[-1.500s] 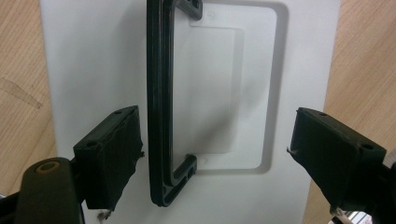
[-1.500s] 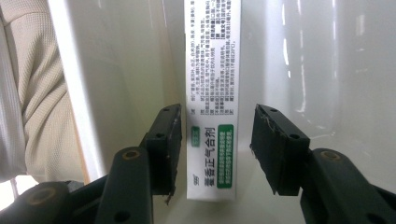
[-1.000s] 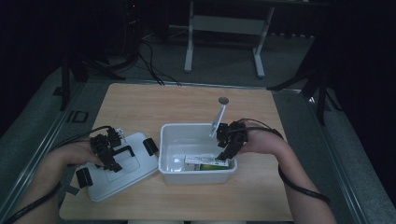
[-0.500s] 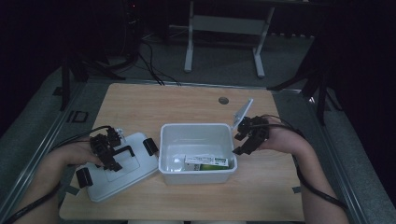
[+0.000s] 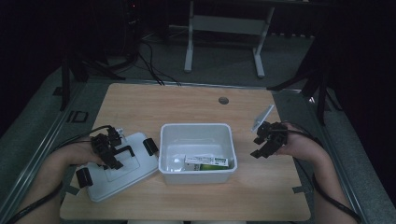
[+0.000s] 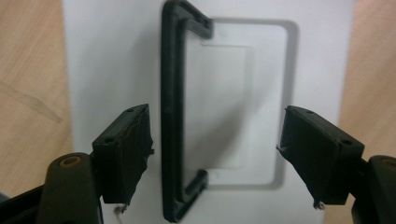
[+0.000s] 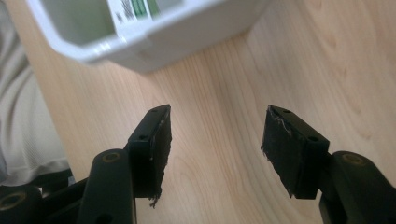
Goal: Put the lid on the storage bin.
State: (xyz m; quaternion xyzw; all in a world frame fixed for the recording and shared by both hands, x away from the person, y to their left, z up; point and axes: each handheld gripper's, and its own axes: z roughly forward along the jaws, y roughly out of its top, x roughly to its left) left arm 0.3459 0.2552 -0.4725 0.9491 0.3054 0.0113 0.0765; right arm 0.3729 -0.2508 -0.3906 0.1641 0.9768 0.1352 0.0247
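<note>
A white bin (image 5: 196, 133) stands mid-table with a green and white box (image 5: 206, 162) lying in it. Its white lid (image 5: 133, 175) lies flat to the left, carrying a black handle (image 6: 173, 116). My left gripper (image 5: 113, 153) hovers over the lid, pointing down. In the left gripper view (image 6: 215, 133) its jaws straddle the handle, which sits close to the left pad without being pressed; the jaws have just been closing a little. My right gripper (image 5: 257, 146) is over bare wood right of the bin. Its jaws (image 7: 217, 123) have just been opening, with nothing between them.
The bin's corner (image 7: 116, 46) and the box (image 7: 135, 9) lie ahead of the right jaws. A round hole (image 5: 223, 100) marks the far table. Pale cloth (image 7: 23, 116) lies at the table's near edge. Bare wood surrounds the bin.
My right gripper has pulled away from the bin's right rim out over the table to the right, with its jaws wider apart. The left gripper has stayed over the lid.
</note>
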